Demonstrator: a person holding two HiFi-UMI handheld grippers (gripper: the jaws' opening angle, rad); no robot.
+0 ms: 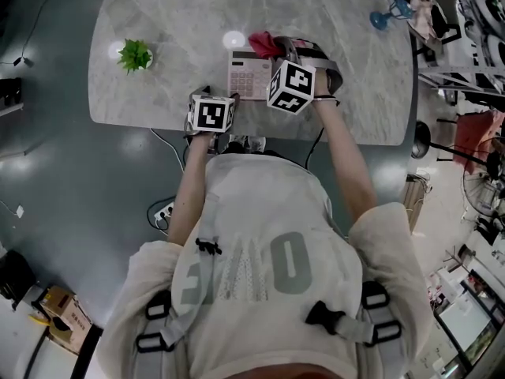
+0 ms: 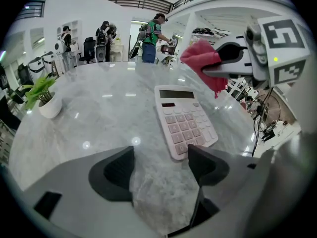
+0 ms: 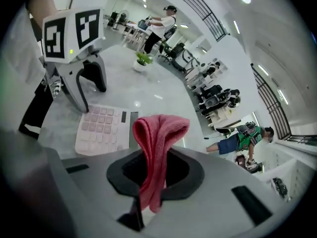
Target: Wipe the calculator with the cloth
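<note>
- Holding the red cloth (image 3: 157, 143) pinched in its middle, the right gripper (image 3: 156, 170) has its jaws shut tight on the fabric. A folded loop stands up past the tips at the centre of the right gripper view, and a tail hangs below them.
- In the head view the pink calculator (image 1: 249, 75) lies flat at upper centre, close to the near edge of the grey marble table (image 1: 173, 22). The cloth hovers over its far right corner, and I judge that wiping has not begun.
- The left gripper (image 2: 161, 157) sits low on the table with its jaws wide apart and only bare marble between them. The calculator's near corner is just beside the right-hand jaw, but I cannot tell whether they touch.
- Nothing pins the calculator down. A firm stroke on the glossy top would likely push it along, perhaps toward the near edge.
- Only a narrow fold of cloth is gripped. Dragging it across the raised keys could tug it loose, or let the hard jaw tips scrape the display.
- A small potted plant (image 1: 135, 54) at the head view's upper left stands well apart from the work.
</note>
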